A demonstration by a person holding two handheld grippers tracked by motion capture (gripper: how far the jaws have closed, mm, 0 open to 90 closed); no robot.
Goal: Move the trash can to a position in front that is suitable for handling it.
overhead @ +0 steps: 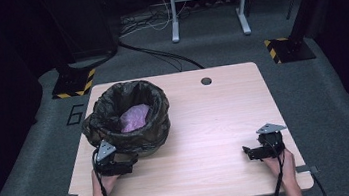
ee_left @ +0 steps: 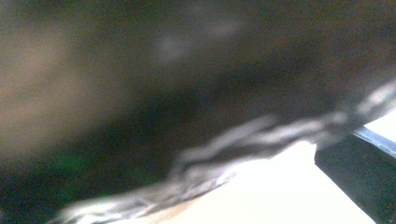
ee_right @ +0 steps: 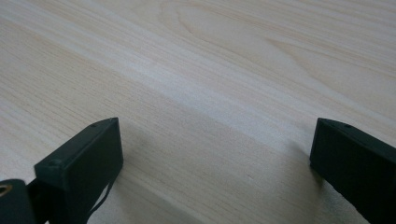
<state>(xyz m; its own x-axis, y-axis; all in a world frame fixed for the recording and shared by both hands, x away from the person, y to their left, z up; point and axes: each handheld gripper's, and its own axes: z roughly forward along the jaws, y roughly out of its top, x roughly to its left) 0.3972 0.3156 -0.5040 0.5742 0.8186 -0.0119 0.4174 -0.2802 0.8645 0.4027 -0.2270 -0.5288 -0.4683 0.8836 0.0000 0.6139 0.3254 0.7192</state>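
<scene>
Up at the near-left part of the table (overhead: 206, 124) stands a bin lined with a black bag (overhead: 129, 118), a pink crumpled thing (overhead: 134, 118) lying inside it. Against the bin's near side sits the left gripper (overhead: 120, 164); its own view is a blur of dark bag plastic (ee_left: 187, 93), and whether its jaws are parted or closed I cannot tell. Well apart, near the table's right edge, the right gripper (overhead: 255, 152) rests low over bare pale wood (ee_right: 210, 70), jaws spread wide with nothing between them. Beyond the table lie grey carpet (overhead: 347, 122), loose cables (overhead: 157, 55), yellow-and-black striped base plates (overhead: 74, 83) and a white frame's legs (overhead: 206, 3).
</scene>
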